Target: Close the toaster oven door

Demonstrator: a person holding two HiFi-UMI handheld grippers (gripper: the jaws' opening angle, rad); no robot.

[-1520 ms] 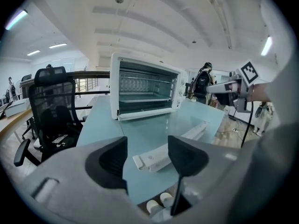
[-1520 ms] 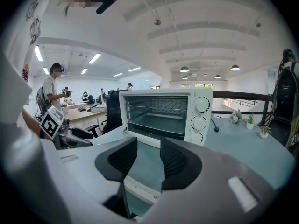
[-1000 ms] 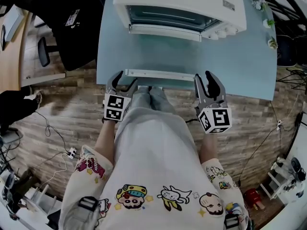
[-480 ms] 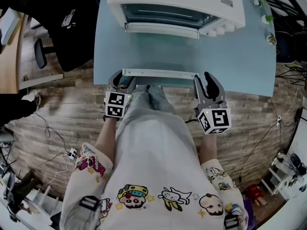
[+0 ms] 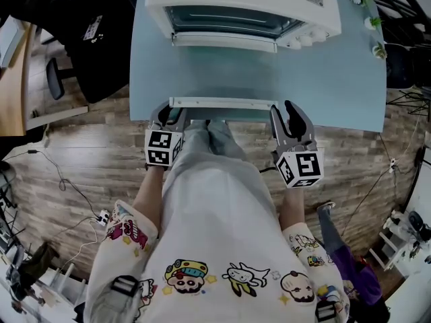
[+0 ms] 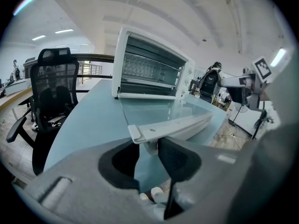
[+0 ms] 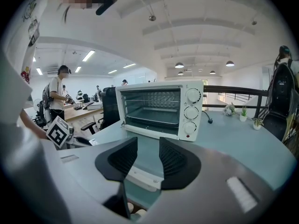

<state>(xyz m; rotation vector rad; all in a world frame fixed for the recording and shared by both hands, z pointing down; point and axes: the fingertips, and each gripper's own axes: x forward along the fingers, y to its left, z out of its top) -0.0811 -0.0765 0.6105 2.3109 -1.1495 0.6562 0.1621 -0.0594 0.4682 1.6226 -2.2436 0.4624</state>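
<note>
The toaster oven [image 5: 242, 2] sits at the far side of the pale blue table [image 5: 337, 79] with its glass door [image 5: 222, 73] dropped flat toward the person, so the door's white handle [image 5: 222, 103] lies right at the table's near edge. That handle is what the next move depends on. Its long axis runs straight across the person from left to right, and one gripper stands at each end of it. The left gripper [image 5: 170, 115] is the more committed. In its own view the jaws are closing around the short post under the handle's left end, and the left pad [image 6: 122, 158] looks just shy of touching it, so I wouldn't call it a grip yet. The right gripper [image 5: 291, 116] has its jaws apart. The handle's right end shows low in the gap between them, not pinched. The hinge is along the oven's bottom front edge, well away from both grippers, so to my eye the door has to swing up and away from the person. Lifting both ends evenly should keep it from twisting.
</note>
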